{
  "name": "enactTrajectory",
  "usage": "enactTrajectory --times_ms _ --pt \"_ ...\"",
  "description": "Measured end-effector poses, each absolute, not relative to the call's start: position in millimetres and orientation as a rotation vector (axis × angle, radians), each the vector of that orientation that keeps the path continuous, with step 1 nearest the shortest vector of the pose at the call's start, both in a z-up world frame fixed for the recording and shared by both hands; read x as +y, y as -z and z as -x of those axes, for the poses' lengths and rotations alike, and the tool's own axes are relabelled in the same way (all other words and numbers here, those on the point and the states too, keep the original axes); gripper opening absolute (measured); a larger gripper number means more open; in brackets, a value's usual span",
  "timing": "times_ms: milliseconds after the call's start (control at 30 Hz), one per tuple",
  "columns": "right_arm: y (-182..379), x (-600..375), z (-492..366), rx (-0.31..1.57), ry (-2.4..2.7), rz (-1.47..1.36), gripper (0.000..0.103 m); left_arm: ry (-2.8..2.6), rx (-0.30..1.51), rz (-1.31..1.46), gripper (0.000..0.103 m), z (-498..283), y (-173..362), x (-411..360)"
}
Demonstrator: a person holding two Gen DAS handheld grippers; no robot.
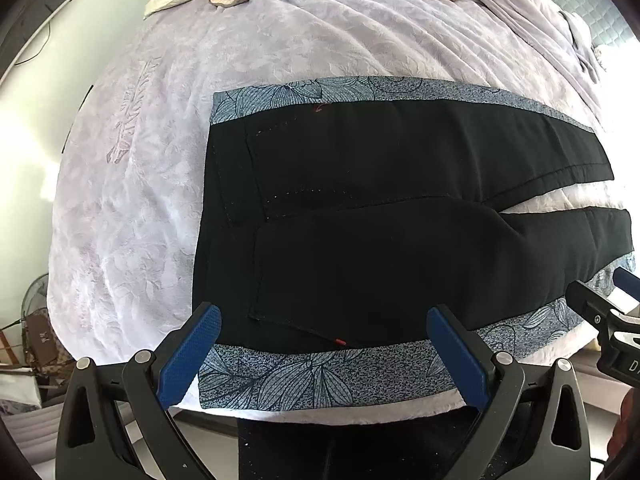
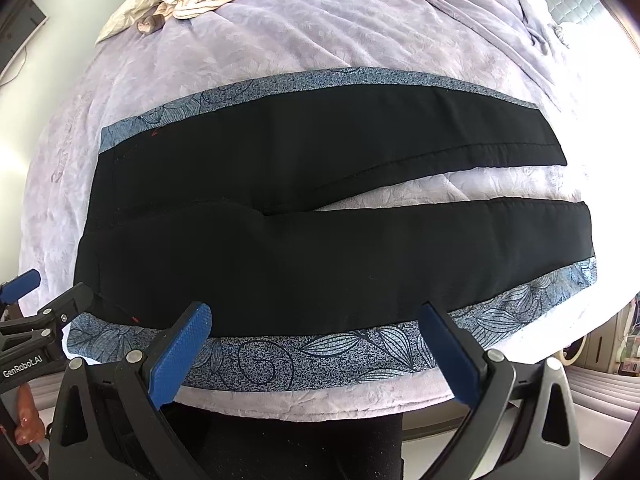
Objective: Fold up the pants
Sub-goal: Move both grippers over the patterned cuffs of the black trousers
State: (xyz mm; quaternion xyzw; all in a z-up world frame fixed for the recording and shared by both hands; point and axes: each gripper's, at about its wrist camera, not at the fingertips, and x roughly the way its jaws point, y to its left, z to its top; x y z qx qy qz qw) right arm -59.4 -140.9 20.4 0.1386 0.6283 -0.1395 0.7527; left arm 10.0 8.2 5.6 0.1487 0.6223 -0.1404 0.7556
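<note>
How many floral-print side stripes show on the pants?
2. One floral stripe runs along the near edge of the pants, just ahead of the open fingers; the other floral stripe runs along the far edge. Nothing suggests more are hidden.

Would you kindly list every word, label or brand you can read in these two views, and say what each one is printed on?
"GenRobot.AI": white lettering on the black body of the left gripper, in the right wrist view.
"DA", cut off by the frame edge: on the right gripper, in the left wrist view.
Embossed lettering on the lavender blanket: too faint to read.
Black pants: no text.
</note>
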Motion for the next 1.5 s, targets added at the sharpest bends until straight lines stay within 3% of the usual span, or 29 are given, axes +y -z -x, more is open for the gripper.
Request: enactTrajectory --times_ms 1500 --pt "-12.5 -143.2 70.3 1.383 0.303 -0.300 0.103 0.259 1.381 -0.348 0.103 1.9 2.3 0.8"
